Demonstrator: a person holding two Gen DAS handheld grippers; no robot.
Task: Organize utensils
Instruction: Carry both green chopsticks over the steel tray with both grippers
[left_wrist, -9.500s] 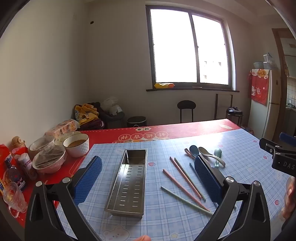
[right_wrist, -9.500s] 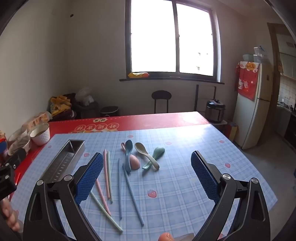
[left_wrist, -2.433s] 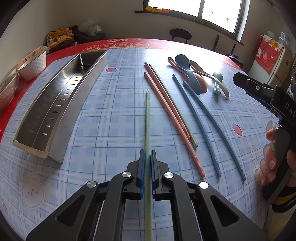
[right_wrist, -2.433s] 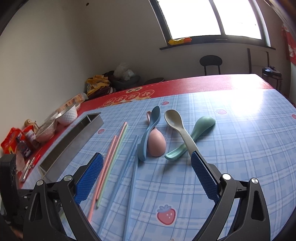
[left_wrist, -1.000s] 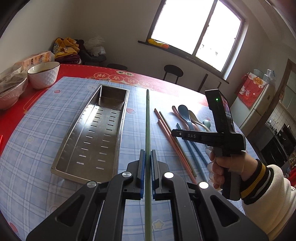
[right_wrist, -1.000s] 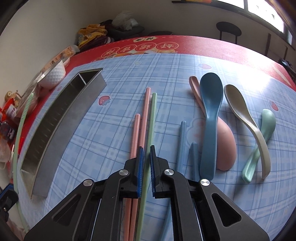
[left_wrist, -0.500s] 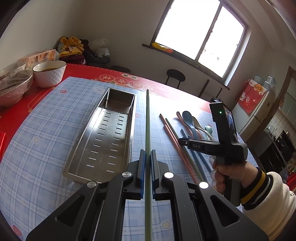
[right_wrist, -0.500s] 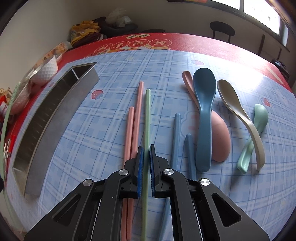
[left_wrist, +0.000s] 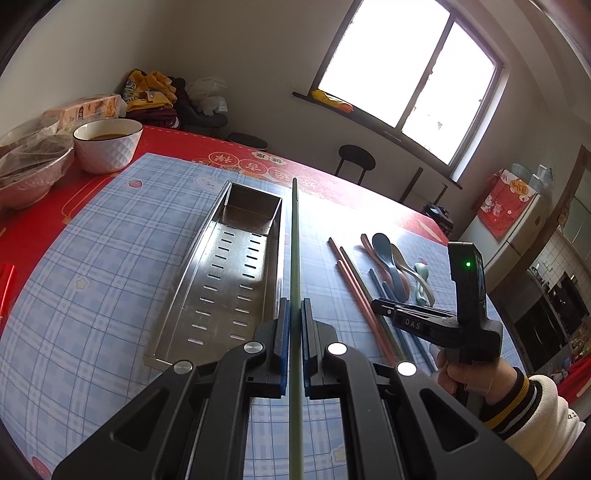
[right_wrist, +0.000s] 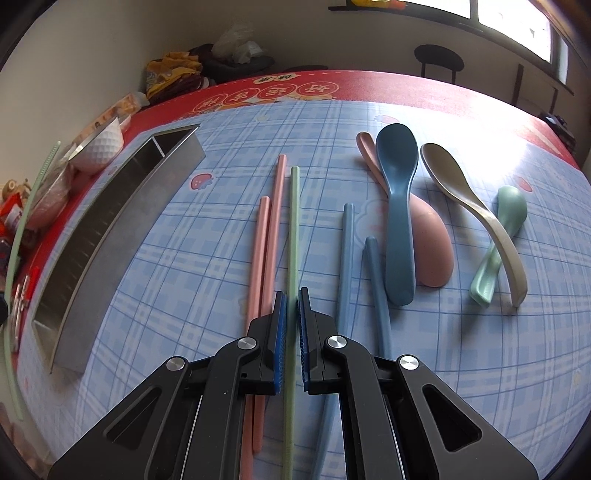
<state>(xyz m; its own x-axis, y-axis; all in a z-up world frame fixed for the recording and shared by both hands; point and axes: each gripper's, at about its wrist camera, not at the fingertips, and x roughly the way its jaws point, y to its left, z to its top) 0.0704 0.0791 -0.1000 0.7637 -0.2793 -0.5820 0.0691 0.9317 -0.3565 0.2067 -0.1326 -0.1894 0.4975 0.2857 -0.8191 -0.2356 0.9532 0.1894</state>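
Note:
My left gripper is shut on a green chopstick. The stick points forward in the air along the right rim of the slotted steel tray. My right gripper is shut on a second green chopstick, which runs low over the blue checked cloth. On its left are two pink chopsticks and on its right two blue chopsticks. In the left wrist view, a hand holds the right gripper over those chopsticks. The tray holds nothing.
Right of the chopsticks lie a blue spoon, a pink spoon, a beige spoon and a green spoon. A white bowl and covered dishes stand on the red cloth left of the tray.
The left gripper has drifted a little with its chopstick, and the tray now sits closer under it. In the right view, the held green chopstick has straightened and parted from the pink pair.

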